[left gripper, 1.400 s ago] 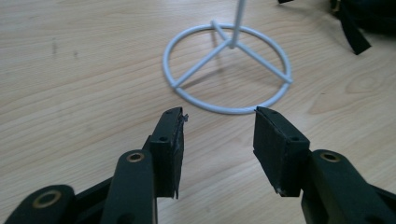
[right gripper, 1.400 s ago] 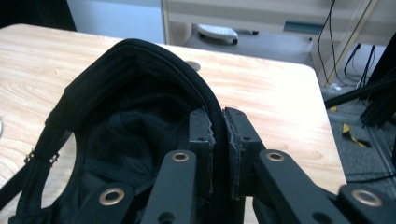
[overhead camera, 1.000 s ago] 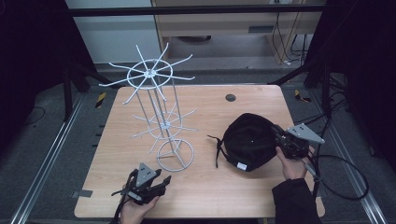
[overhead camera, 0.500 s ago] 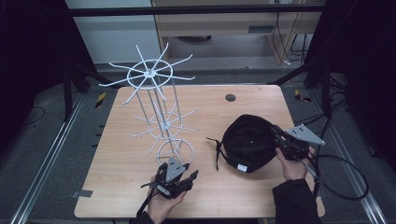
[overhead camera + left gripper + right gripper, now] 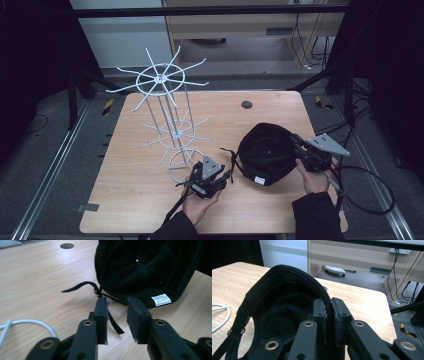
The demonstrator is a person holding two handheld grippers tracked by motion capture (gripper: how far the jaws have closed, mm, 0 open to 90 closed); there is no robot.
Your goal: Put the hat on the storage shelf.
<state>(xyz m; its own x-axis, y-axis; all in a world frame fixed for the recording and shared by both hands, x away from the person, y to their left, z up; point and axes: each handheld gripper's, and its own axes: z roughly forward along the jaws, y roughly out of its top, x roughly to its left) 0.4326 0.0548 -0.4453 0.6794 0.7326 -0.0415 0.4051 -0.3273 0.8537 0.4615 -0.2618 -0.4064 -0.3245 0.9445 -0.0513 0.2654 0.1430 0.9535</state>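
A black cap (image 5: 265, 152) lies upside down on the right half of the wooden table (image 5: 125, 190), its white label facing the front. My right gripper (image 5: 298, 146) is shut on the cap's right rim (image 5: 325, 296), the rim pinched between both pads. My left gripper (image 5: 227, 175) stands open just left of the cap, low over the table. Its jaws point at the cap's back strap (image 5: 82, 286), which trails onto the wood; the strap's loose end (image 5: 115, 326) lies between the fingertips (image 5: 101, 312), untouched by the pads.
A white wire rack (image 5: 167, 117) with radial arms on two tiers stands at the table's centre left, its ring base (image 5: 182, 162) right behind my left gripper. A dark round grommet (image 5: 247, 104) sits near the far edge. Cables hang off the right side.
My left gripper has travelled right along the front of the table, from beside the rack base to the cap's strap. The right gripper and the cap have stayed still.
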